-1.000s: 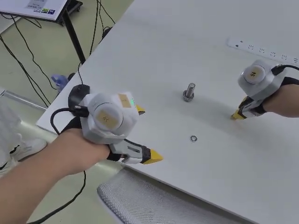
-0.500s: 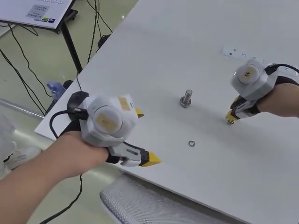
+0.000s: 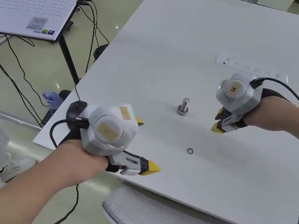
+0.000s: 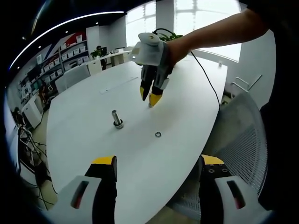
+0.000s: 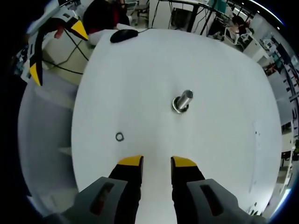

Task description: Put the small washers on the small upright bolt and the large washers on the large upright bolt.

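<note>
One steel upright bolt [image 3: 183, 107] stands mid-table with a ring at its base; it shows too in the left gripper view [image 4: 116, 118] and the right gripper view [image 5: 182, 100]. A small loose washer [image 3: 189, 150] lies flat in front of it [image 4: 158, 134] [image 5: 119, 136]. My right gripper [image 3: 218, 125] hovers just right of the bolt, its jaws [image 5: 157, 161] a narrow gap apart with bare table between them. My left gripper [image 3: 145, 145] is held at the table's near edge, its jaws [image 4: 158, 161] spread wide with nothing in them.
A white power strip [image 3: 247, 69] lies at the far right of the table [image 3: 154, 56]. A black mouse [image 5: 124, 35] with its cable sits at the left edge by my left hand. A mesh chair [image 3: 140, 210] is below the near edge, a laptop [image 3: 32, 11] beyond.
My right gripper has moved left, closer to the bolt. The left gripper has stayed about where it was. The head camera has shifted.
</note>
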